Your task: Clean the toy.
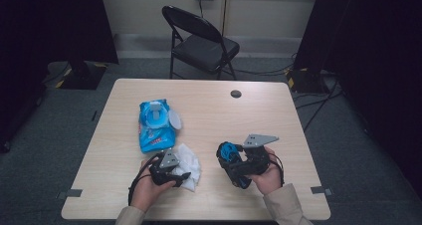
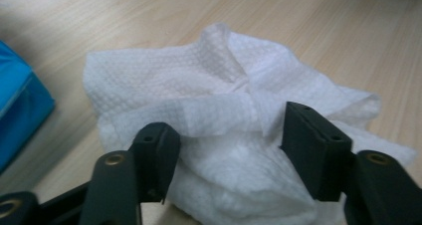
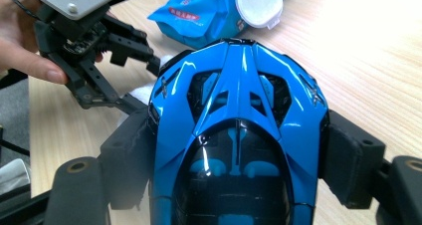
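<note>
Blue and glossy, a toy car (image 3: 236, 135) is clamped between the jaws of the right claw (image 1: 234, 160), the pads being pressed on both of its flanks in the right gripper view. In the high view it is held clear of the counter (image 1: 278, 115) at about 4 o'clock from the counter's middle, its nose turned toward the left hand (image 1: 147, 187).

A white wet wipe (image 2: 224, 110) lies crumpled on the counter at about 7 o'clock, just below a blue wipe pack (image 1: 155, 125) whose round lid (image 3: 259, 5) stands flipped open. The left claw (image 2: 229, 150) is set over the wipe with one jaw on either side of a raised fold; the jaws are partly closed, but a gap is visible between the pads and the cloth, so the wipe cannot be said to be gripped yet.

Judged from this layout, the work appears to be the wiping of the car. The early part looks done: the pack has been opened, a wipe has been drawn out, and the car has been picked up and presented. What appears to be left is the pinching and lifting of the wipe, its being brought across to the car, the rubbing of the bodywork, and then the setting down of both. No contact between wipe and car is seen.
</note>
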`<state>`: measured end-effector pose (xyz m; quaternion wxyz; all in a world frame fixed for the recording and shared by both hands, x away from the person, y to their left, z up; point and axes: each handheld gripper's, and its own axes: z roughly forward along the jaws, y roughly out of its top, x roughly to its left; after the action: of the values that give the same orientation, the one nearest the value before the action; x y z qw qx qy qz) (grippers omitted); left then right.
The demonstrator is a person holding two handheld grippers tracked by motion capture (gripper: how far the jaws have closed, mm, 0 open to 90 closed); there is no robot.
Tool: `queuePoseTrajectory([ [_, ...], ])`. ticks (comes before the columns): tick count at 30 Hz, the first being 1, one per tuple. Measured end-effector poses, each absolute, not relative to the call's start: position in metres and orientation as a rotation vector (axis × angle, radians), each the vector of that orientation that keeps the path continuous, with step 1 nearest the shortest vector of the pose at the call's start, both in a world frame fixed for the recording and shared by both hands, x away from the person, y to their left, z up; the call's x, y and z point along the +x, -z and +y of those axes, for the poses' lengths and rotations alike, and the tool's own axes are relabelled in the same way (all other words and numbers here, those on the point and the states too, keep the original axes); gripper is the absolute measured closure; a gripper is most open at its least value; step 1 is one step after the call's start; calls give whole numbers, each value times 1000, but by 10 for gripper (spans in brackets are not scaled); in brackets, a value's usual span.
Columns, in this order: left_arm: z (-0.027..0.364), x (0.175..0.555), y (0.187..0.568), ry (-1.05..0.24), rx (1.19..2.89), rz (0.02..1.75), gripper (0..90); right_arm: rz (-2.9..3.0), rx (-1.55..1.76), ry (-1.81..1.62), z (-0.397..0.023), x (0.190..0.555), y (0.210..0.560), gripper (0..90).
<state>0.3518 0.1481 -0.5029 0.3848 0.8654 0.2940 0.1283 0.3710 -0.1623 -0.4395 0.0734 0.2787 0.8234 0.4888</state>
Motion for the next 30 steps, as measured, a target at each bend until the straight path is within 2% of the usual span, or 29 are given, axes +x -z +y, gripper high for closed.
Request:
queuePoseTrajectory([
  [5, 144, 347, 500, -289, 2217, 733, 606, 2471, 831, -1498, -164, 366, 440, 245],
  [9, 141, 344, 498, -243, 2221, 761, 813, 2465, 824, -1523, -166, 361, 441, 245],
  [11, 140, 345, 496, -197, 2216, 797, 835, 2459, 824, -1531, -168, 359, 441, 246],
  [16, 142, 345, 480, -106, 2052, 795, 841, 2443, 832, -1552, -176, 356, 440, 246],
  [24, 131, 348, 430, -114, 1928, 676, 840, 2438, 845, -1547, -183, 354, 441, 246],
  [30, 112, 346, 410, -122, 1890, 598, 840, 2438, 844, -1550, -181, 352, 441, 246],
])
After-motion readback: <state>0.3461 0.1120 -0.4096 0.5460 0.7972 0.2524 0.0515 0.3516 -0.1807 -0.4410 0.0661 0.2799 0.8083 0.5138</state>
